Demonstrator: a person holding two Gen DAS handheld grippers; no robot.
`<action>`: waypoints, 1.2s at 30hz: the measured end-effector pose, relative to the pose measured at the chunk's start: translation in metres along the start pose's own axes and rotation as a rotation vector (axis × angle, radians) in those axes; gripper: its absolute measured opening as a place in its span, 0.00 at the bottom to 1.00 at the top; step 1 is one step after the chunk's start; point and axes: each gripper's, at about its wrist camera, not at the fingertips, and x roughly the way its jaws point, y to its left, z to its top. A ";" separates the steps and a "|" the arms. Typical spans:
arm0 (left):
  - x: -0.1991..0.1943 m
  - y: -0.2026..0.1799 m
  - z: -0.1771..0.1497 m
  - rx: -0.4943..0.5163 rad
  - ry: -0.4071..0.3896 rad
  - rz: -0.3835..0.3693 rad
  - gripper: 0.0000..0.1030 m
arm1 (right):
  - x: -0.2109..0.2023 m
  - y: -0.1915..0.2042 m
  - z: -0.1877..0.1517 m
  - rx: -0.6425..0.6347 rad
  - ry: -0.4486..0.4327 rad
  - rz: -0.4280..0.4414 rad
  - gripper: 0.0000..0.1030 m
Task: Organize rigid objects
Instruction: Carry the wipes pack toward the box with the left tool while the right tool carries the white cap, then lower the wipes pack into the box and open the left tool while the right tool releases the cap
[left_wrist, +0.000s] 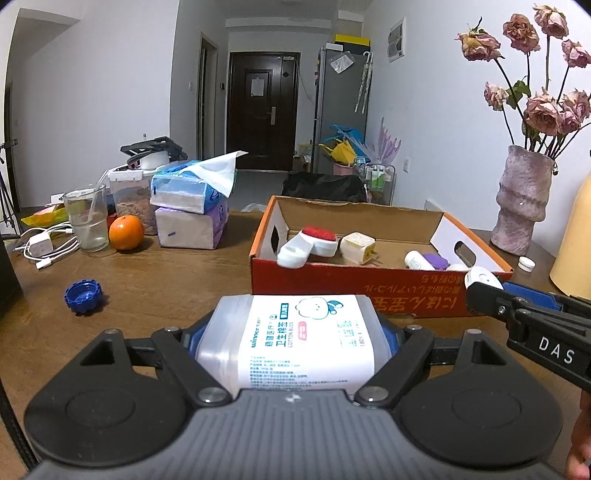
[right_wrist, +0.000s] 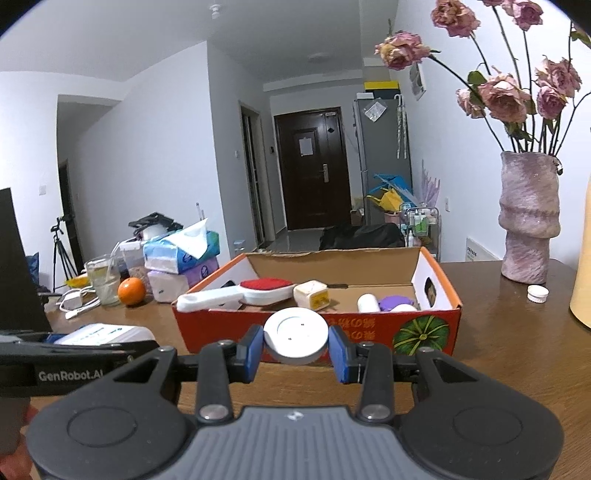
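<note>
White walls and a dark door at the end of a hallway stand behind a brown wooden desk (left_wrist: 155, 280) crowded with household things. On its left side are a glass with a straw (left_wrist: 88, 221), an orange (left_wrist: 126, 232), a white charger with cables (left_wrist: 40, 246), stacked tissue packs (left_wrist: 192, 206) and a blue bottle cap (left_wrist: 83, 295). To the right stands a pink vase (left_wrist: 524, 199) of dried roses, with a small white cap (left_wrist: 526, 264) on the desk near its foot. Between these sits an open orange cardboard box (left_wrist: 369, 284), which already contains a white brush with a red pad (left_wrist: 314, 242), a cream plug adapter (left_wrist: 357, 246), a small white bottle (left_wrist: 417, 260) and a purple item (left_wrist: 436, 261). The left gripper (left_wrist: 291, 339) holds a clear plastic tub of cotton buds (left_wrist: 295, 339) with a white label; the tub lies on its side between the blue pads, which press on its two ends, so the jaws stand wide but clamped on it, short of the box's near wall. The right gripper (right_wrist: 296, 347) is closed on a round white disc (right_wrist: 296, 341), the blue fingers (right_wrist: 251, 350) touching its left and right edges, the disc's flat face turned up. In the right wrist view the disc sits in front of the box's near wall, over the desk, not over the box opening. From the left wrist view the right gripper reaches in from the right, its tip with the disc near the box's near right corner. Both grippers are side by side, close to each other, facing the box.
</note>
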 end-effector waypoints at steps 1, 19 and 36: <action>0.000 -0.001 0.002 -0.002 -0.004 0.002 0.81 | 0.000 -0.001 0.001 0.002 -0.004 -0.002 0.37; 0.025 -0.035 0.042 -0.023 -0.091 -0.017 0.81 | 0.023 -0.028 0.019 0.034 -0.058 -0.044 0.37; 0.084 -0.056 0.069 -0.021 -0.095 -0.059 0.81 | 0.077 -0.051 0.029 0.026 -0.044 -0.078 0.37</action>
